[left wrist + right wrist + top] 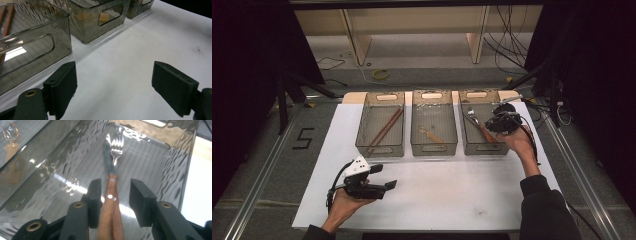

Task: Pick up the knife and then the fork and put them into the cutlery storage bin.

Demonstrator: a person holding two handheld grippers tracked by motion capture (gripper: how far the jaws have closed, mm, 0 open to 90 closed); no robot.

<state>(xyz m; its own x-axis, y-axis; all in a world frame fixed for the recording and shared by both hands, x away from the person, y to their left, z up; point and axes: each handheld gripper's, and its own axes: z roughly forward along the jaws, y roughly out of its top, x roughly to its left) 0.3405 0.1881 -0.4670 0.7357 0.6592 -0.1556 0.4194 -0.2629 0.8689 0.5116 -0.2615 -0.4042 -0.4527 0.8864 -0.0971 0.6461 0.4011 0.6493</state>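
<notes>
White paper covered the surface [437, 195]. Near its front left corner, the left tongs [384, 177] rested in a hand, spread wide apart and holding nothing. Farther back stood three clear bins in a row. Over the right bin [472, 145], the right tongs [113, 197] were apart, with a wooden-handled fork [112, 195] and knife [108, 162] lying loose between them.

fork [115, 146] | wooden handle, steel tines | flat in right bin [175, 177]
</notes>
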